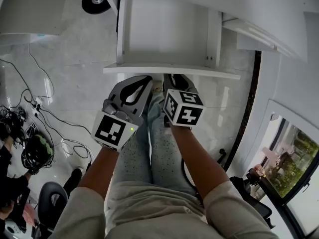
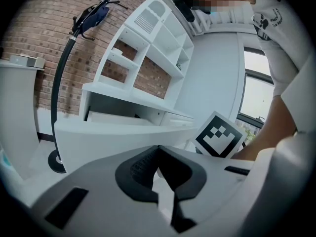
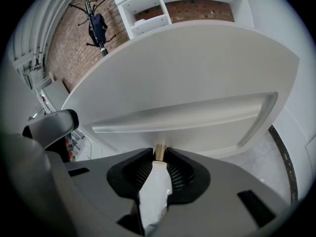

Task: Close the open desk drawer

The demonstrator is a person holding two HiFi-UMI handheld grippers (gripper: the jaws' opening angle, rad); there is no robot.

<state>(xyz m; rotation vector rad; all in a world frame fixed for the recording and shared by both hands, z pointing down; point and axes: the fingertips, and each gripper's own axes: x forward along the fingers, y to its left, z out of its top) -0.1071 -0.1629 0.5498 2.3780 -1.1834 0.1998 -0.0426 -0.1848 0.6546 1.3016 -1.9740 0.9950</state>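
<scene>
Where the white table (image 1: pixel 234 4) fills the far side, its drawer (image 1: pixel 169 69) stands pulled out toward the person, with its front panel nearest. Both tools meet at the middle of that panel, the left gripper (image 1: pixel 147 79) just beside the right gripper (image 1: pixel 168 78). The left fingers (image 2: pixel 140 168) are clenched tip to tip on nothing; whether they touch the panel I cannot tell. The right fingers (image 3: pixel 143 171) grasp a small brass-coloured knob (image 3: pixel 160 151) on the drawer front.
</scene>
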